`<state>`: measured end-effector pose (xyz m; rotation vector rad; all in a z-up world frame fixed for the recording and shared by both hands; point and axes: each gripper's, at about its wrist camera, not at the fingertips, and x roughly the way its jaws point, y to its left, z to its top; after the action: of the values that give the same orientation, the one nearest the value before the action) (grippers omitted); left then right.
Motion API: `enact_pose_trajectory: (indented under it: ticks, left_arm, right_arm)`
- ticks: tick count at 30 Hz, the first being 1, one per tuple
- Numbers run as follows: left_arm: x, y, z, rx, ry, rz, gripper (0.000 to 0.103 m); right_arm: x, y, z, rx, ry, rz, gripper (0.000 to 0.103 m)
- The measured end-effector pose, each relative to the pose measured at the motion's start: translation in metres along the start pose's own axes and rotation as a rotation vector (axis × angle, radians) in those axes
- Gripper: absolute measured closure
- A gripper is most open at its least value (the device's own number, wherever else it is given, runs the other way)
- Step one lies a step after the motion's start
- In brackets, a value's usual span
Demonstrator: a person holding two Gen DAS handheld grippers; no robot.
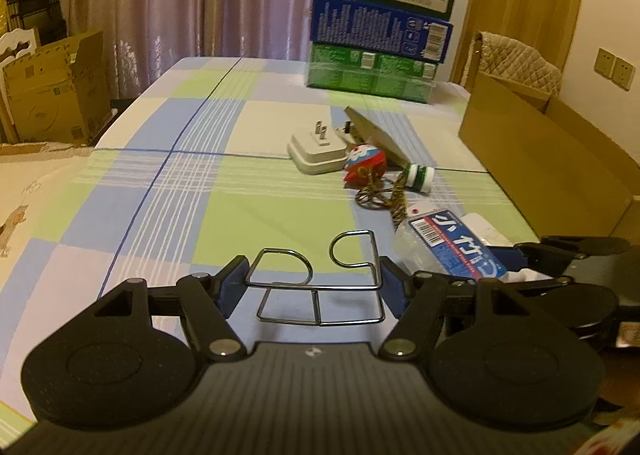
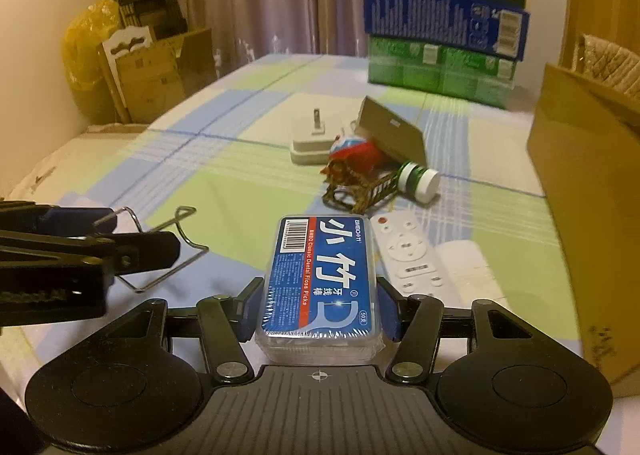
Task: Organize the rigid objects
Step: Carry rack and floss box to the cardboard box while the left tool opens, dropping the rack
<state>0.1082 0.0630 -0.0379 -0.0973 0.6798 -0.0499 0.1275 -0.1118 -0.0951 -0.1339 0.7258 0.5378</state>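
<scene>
Two tongs loaded: left (image 1: 312, 287) clasps wire rack (image 1: 320, 283); right (image 2: 318, 307) floss box (image 2: 320, 283).

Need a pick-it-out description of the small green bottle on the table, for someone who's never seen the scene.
Start at the tall cardboard box on the right of the checked tablecloth. Left of it lies a clutter pile; the green bottle lies on its side at the pile's right end. Only it is cylindrical, green-banded, with a white cap.
</scene>
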Motion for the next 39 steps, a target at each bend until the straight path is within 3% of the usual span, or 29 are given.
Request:
enact_pose_trajectory:
  ticks: [9,18,28,39]
  left_arm:
    - [-0.022,-0.035,0.024,0.036,-0.037,-0.067,0.038]
    - [-0.032,-0.128,0.073,0.112,-0.091,-0.222,0.038]
    - [-0.001,-0.242,0.105,0.245,-0.112,-0.351,0.038]
    - [0.039,-0.283,0.102,0.349,-0.060,-0.384,0.038]
  right_arm:
    - [-0.078,-0.041,0.022,0.034,-0.091,-0.079,0.049]
    - [-0.152,-0.137,0.055,0.130,-0.133,-0.210,0.049]
    - [-0.160,-0.235,0.040,0.205,-0.084,-0.301,0.049]
    - [-0.147,-0.270,0.024,0.242,-0.060,-0.300,0.049]
